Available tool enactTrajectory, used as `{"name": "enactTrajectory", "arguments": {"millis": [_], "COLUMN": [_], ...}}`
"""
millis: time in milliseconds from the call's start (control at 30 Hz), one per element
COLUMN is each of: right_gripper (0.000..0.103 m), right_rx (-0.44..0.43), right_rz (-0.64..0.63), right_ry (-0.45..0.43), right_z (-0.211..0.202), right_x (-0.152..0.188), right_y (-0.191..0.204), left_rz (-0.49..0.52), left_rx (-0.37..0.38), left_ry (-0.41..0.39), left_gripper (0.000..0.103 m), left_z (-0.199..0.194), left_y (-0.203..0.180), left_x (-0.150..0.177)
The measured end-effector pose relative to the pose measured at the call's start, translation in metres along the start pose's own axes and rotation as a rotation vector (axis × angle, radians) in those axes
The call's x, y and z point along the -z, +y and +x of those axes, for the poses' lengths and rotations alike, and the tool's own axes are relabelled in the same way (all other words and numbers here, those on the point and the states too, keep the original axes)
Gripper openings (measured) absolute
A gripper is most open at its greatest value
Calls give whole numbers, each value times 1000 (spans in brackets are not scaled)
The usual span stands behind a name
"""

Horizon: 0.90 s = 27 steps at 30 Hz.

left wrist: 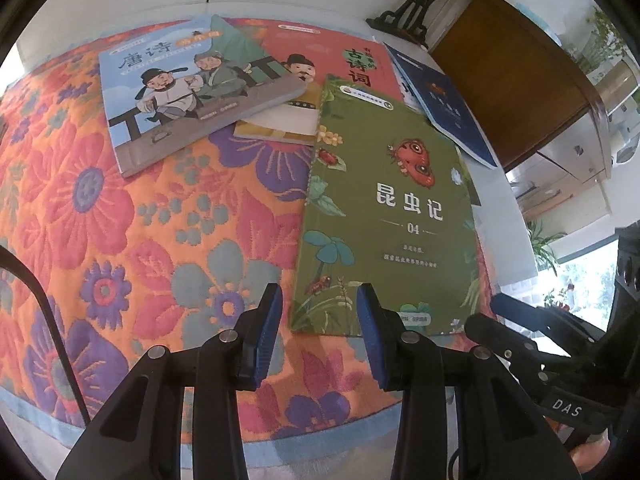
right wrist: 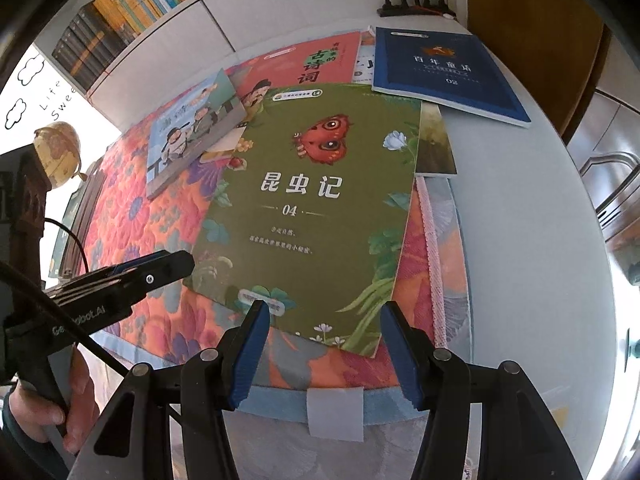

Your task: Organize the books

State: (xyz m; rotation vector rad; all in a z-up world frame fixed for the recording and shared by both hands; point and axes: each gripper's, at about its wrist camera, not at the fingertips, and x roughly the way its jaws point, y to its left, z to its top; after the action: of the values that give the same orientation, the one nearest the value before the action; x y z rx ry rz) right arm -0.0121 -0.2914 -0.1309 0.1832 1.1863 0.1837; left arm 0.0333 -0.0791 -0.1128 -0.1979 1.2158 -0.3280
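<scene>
With both the left gripper [left wrist: 319, 312] and right gripper [right wrist: 324, 328] part open and empty over the near edge of the green insect book [left wrist: 384, 208] on the floral mat [left wrist: 120, 220], pinching that flat, probably thin cover could bend it or drag the mat.

open left claw [left wrist: 319, 334] above floral cloth [left wrist: 120, 220], beside green book [left wrist: 392, 216]

green book [right wrist: 316, 200] | navy book [right wrist: 444, 72] | orange floral mat [left wrist: 120, 220] | blue-padded tongs [left wrist: 320, 332]
</scene>
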Motion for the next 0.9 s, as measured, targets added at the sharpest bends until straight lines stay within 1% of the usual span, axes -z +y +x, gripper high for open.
{"name": "enactTrajectory", "arguments": {"millis": [133,733,900], "right_gripper": [56,56,56], "right_rx": [-3,-9,-10], "right_rz": [9,14,18], "right_ry": [-2,12,-6], "right_z": [-1,8,5], "right_x": [6,12,12], "right_y": [-6,-14,-16], "left_rz": [-28,-19,10], "left_rx": [7,-3,-17], "left_ry": [-5,19,8], "left_gripper": [36,36,36], "left_z": [2,13,11], "left_y": [5,2,0], "left_x": [2,8,5]}}
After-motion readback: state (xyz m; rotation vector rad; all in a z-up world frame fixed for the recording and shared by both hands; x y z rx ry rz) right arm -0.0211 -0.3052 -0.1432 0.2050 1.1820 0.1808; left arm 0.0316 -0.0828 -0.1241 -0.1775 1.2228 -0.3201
